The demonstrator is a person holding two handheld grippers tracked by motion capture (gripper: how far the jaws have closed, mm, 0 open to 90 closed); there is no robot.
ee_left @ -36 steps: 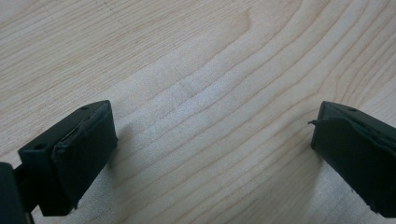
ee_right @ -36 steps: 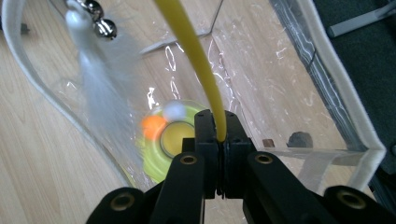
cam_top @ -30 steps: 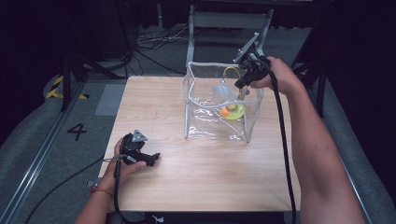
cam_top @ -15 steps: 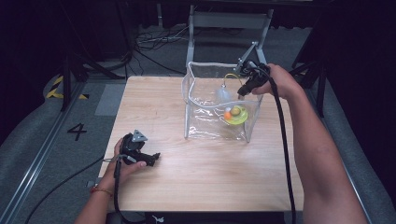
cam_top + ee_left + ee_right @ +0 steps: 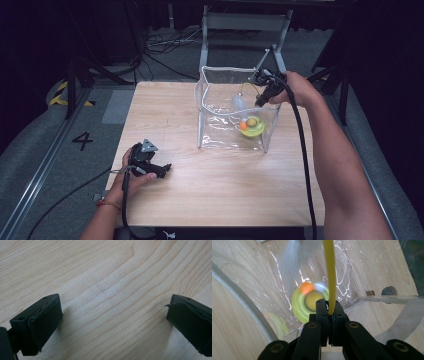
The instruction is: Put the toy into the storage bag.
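Note:
A clear plastic bag [image 5: 220, 68] with a white rim stands open on the right half of the wooden table [image 5: 165, 115]. At its bottom lies a yellow-green disc [image 5: 254, 125] [image 5: 300, 306] with an orange ball [image 5: 243, 125] [image 5: 306, 287] against it. My right gripper [image 5: 259, 101] [image 5: 331, 311] hangs over the bag's far right rim, shut on a thin yellow cord [image 5: 329, 270] that runs down into the bag. My left gripper [image 5: 165, 169] [image 5: 112, 315] rests on the table at the near left, open, with bare wood between its jaws.
A metal chair frame [image 5: 245, 22] stands behind the table's far edge, with cables [image 5: 165, 42] on the floor beside it. A floor mark "4" [image 5: 82, 140] and a rail lie left of the table. The near half of the tabletop is bare wood.
My right gripper has come down and a little toward me over the bag's rim, and the yellow-green disc has sunk lower in the bag. The left gripper has stayed put.

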